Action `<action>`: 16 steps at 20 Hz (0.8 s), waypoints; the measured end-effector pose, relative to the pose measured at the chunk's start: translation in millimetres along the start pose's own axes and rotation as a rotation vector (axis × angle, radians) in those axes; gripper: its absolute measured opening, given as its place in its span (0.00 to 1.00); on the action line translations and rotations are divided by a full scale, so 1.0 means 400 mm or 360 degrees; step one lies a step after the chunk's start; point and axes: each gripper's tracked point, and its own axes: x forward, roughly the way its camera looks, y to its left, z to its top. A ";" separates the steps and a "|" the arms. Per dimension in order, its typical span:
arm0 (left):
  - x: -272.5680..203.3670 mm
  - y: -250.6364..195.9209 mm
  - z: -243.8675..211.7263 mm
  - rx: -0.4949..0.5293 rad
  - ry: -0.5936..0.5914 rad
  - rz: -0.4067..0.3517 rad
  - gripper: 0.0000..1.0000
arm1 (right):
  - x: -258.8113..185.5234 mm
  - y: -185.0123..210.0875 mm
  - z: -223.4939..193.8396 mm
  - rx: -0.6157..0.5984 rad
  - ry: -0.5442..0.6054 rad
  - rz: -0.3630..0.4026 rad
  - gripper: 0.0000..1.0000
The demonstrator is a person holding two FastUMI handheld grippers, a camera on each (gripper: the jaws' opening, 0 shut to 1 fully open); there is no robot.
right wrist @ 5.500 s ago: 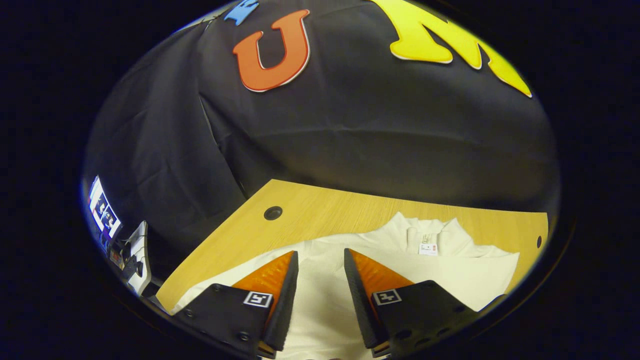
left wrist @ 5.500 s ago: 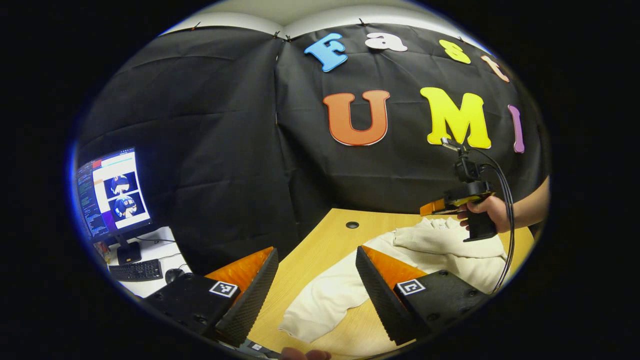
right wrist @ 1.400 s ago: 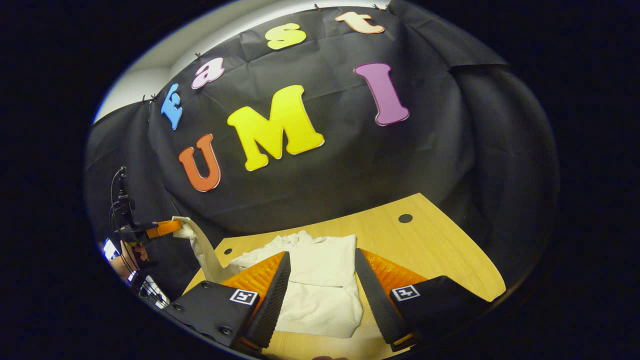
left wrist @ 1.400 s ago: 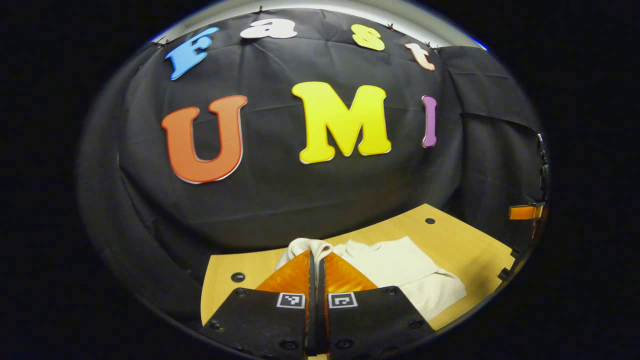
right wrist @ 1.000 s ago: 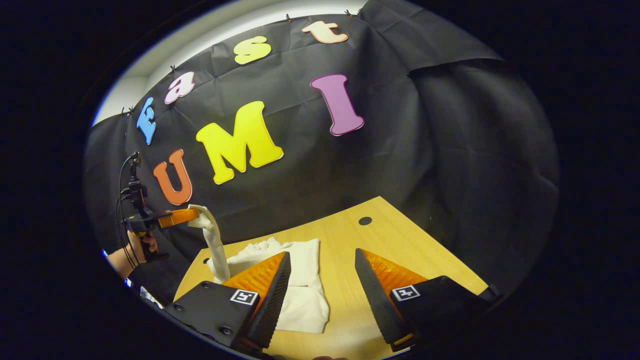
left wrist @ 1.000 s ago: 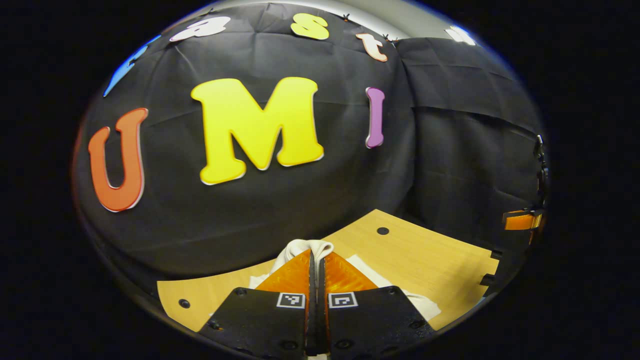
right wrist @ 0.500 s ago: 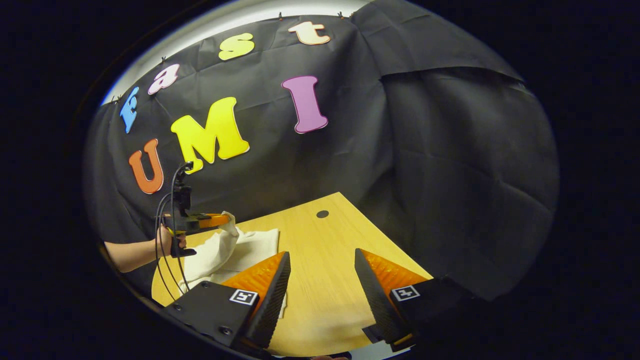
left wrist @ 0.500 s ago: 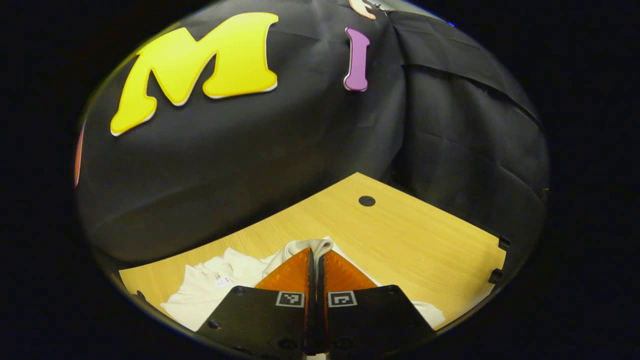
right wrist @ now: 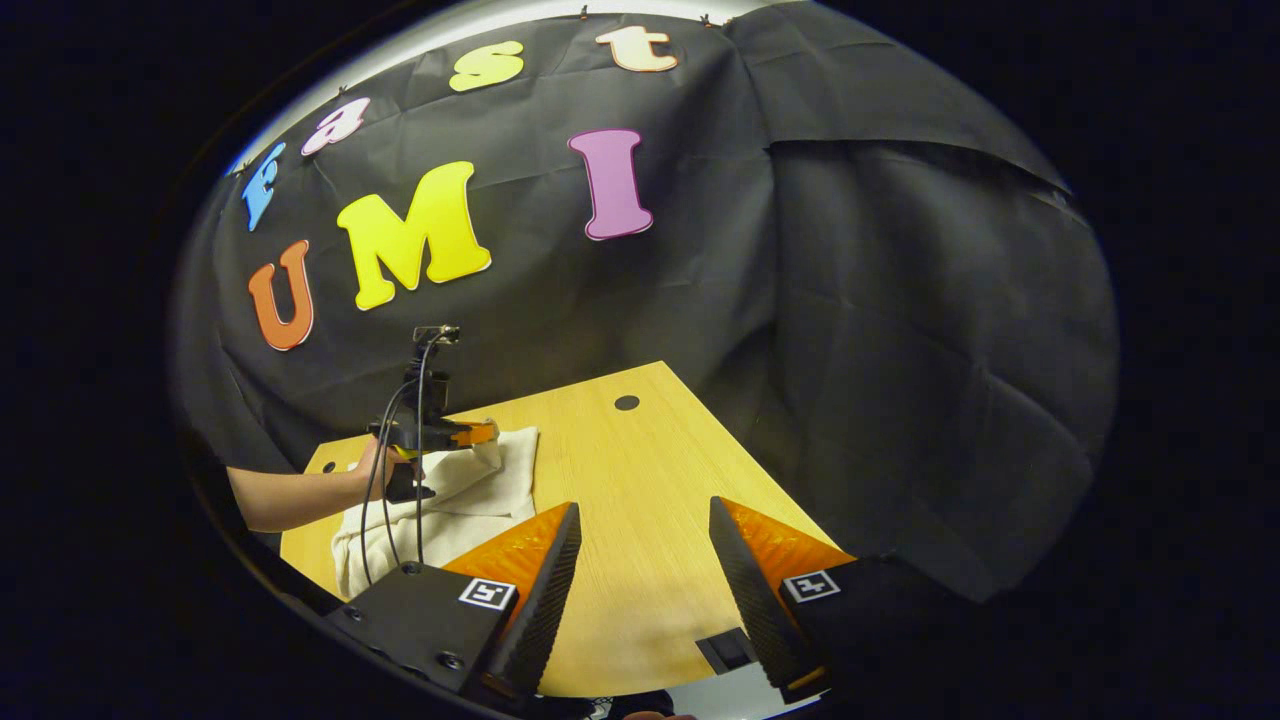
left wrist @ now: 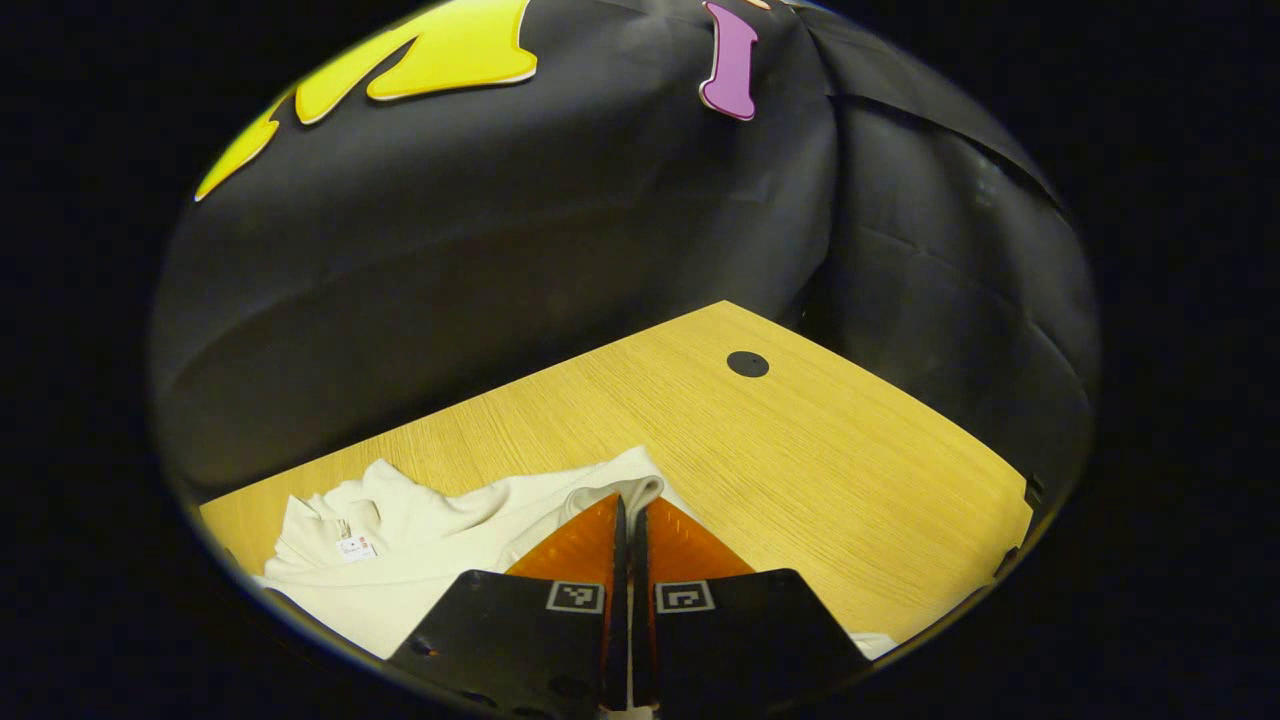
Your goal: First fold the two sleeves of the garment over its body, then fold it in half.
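- Left gripper (left wrist: 627, 500), left gripper view: jaws closed with only a thin slit between the fingers; a ribbed cuff of the cream-white knit garment (left wrist: 430, 540) is pinched at the fingertips, at 12 o'clock from the gripper body.
- The sleeve runs from that cuff back toward 9 o'clock and lies over the garment's body, which rests on the light wooden table (left wrist: 800, 450).
- Garment collar with a small white neck label (left wrist: 355, 548) sits at about 9 o'clock from the closed fingers, near the table's far edge by the black cloth wall (left wrist: 500, 250).
- A sliver of cream fabric also shows at 4 o'clock from the left gripper, beside its body.
- Round black grommet hole (left wrist: 747, 364) in the tabletop at 1 o'clock from the left gripper, well apart from the garment.
- Right gripper (right wrist: 640, 560), right gripper view: jaws wide apart, nothing between the fingers; bare tabletop shows in the gap.
- Same view: the left gripper appears at 10 o'clock, held by a hand (right wrist: 375, 465) with a bare forearm, cables trailing down from it. Its tips are low over the garment, cuff fabric bunched at them.
- The garment lies at the table's left part in this view, well apart from the right gripper's fingertips.
- No containers in the scene; the garment lies directly on the table.
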 end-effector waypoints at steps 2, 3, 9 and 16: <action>-0.003 -0.011 -0.011 -0.0044 0.0003 -0.0031 0.13 | 0.003 0.011 0.007 -0.0013 -0.0002 0.0009 0.75; -0.004 -0.016 -0.017 -0.0056 0.0008 -0.0046 0.17 | 0.004 0.016 0.009 -0.0018 0.0000 0.0017 0.82; -0.103 0.044 -0.003 -0.0119 -0.0106 0.0092 0.96 | 0.005 0.087 0.014 -0.0075 -0.0005 0.0121 0.81; -0.347 0.132 0.007 -0.0221 -0.0272 0.0345 0.99 | 0.026 0.207 0.042 -0.0155 -0.0093 0.0281 0.82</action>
